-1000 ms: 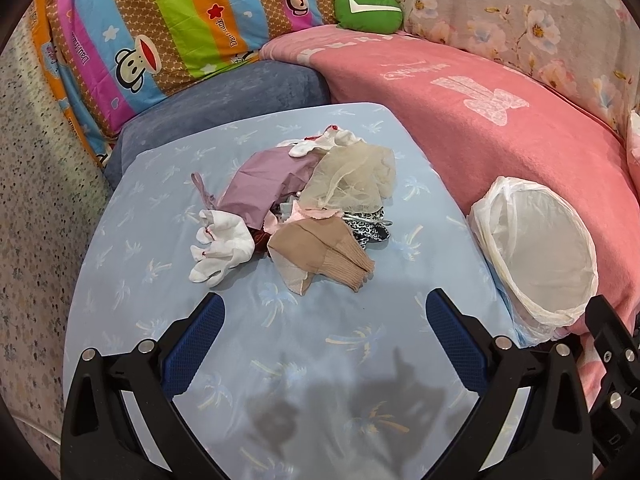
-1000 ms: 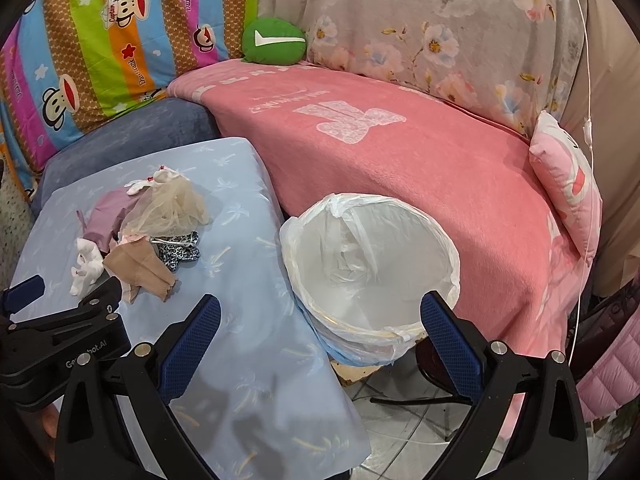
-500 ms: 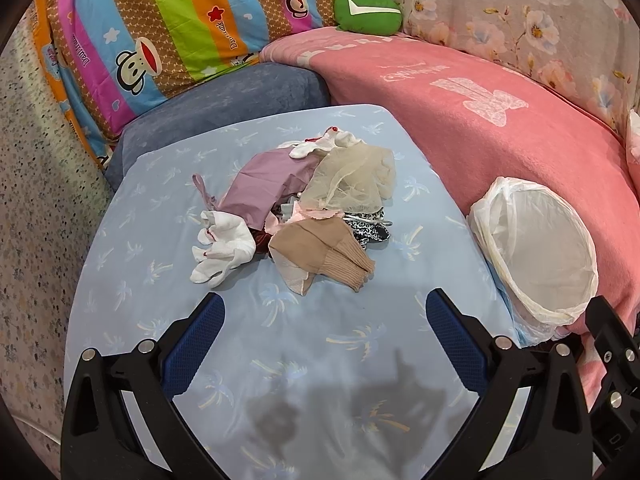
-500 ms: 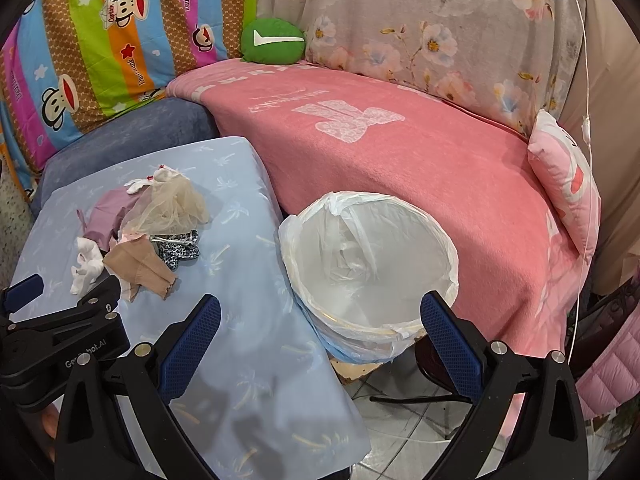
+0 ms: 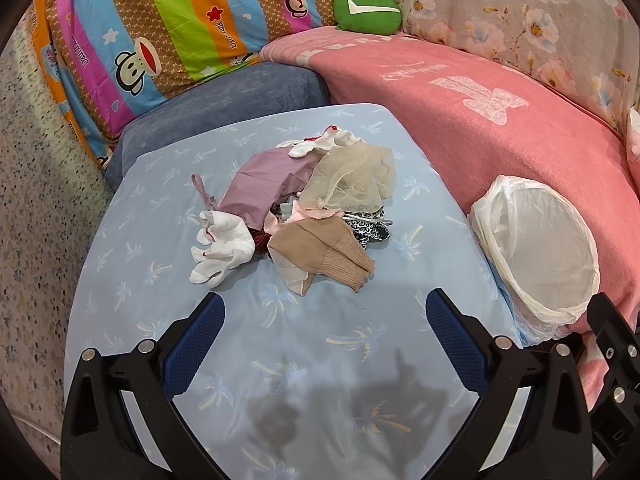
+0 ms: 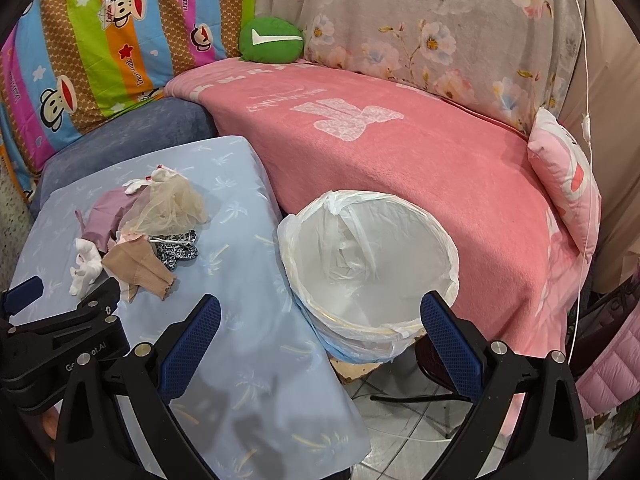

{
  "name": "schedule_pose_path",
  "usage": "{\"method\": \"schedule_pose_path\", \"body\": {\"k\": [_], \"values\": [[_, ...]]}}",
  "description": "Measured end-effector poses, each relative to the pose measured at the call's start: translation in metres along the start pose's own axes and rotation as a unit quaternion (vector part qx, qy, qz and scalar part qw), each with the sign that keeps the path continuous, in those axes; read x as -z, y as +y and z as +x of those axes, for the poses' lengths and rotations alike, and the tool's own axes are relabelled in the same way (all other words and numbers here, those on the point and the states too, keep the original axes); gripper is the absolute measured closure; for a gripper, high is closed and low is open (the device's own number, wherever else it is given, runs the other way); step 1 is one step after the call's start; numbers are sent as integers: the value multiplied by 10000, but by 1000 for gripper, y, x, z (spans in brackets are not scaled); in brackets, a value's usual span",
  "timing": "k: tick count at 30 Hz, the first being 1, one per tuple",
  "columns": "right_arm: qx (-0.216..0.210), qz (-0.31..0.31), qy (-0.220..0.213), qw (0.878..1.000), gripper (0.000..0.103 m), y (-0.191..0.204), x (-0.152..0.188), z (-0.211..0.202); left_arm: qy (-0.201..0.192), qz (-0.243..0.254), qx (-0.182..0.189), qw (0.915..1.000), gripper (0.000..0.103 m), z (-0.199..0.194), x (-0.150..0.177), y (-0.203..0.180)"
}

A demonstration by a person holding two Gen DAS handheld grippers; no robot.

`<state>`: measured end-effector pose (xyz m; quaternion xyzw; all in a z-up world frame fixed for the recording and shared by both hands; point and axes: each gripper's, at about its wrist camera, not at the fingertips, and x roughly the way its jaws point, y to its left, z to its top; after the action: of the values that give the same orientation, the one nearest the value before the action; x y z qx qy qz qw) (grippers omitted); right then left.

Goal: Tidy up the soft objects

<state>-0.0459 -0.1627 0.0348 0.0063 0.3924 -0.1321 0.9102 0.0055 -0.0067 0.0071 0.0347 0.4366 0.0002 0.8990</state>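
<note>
A pile of soft things lies on the light-blue table cover (image 5: 320, 360): a white sock (image 5: 222, 246), a tan sock (image 5: 324, 252), a mauve cloth (image 5: 264, 184), a sheer beige net (image 5: 352, 180) and a leopard-print piece (image 5: 370, 230). In the right wrist view the same pile (image 6: 144, 224) lies at the left. My left gripper (image 5: 322, 318) hangs open just short of the tan sock, holding nothing. My right gripper (image 6: 320, 320) stands open over the near rim of a round bin lined with a white bag (image 6: 368, 272), which looks empty. The bin (image 5: 540, 248) stands to the right of the table.
A pink blanket (image 6: 400, 152) covers the sofa behind the bin. A green cushion (image 5: 368, 10), a striped monkey-print cover (image 5: 168, 32) and a floral cover (image 6: 440, 20) stand at the back. A pink pillow (image 6: 568, 176) lies at the right. Tiled floor (image 6: 392, 420) shows below the bin.
Both views have crept very slightly forward. The pile and the bin have not moved, and both grippers stay open.
</note>
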Motion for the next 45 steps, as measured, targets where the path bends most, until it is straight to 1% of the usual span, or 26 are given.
{"method": "schedule_pose_path", "body": {"k": [16,28,32,34,39,45], "values": [[4,22,24,10000,6,-2,0,4,-32,88,15,10000,7,2,-3,-3],[68,200,-121,9997,6,-2,-4,0,-177,271,159,9993,7,1,-4,-5],[-1,319,-153,9994,6,-1,-5,0,-216,369,225,9988,7,3,-3,-3],[-8,366,-193,9991,6,-1,-6,-1,-241,378,237,9987,7,5,-3,0],[-42,467,-226,9986,6,5,-7,1,-329,357,427,9979,7,9,-6,12],[-156,375,-277,9988,6,25,-11,4,-291,137,418,9986,7,27,-12,42]]}}
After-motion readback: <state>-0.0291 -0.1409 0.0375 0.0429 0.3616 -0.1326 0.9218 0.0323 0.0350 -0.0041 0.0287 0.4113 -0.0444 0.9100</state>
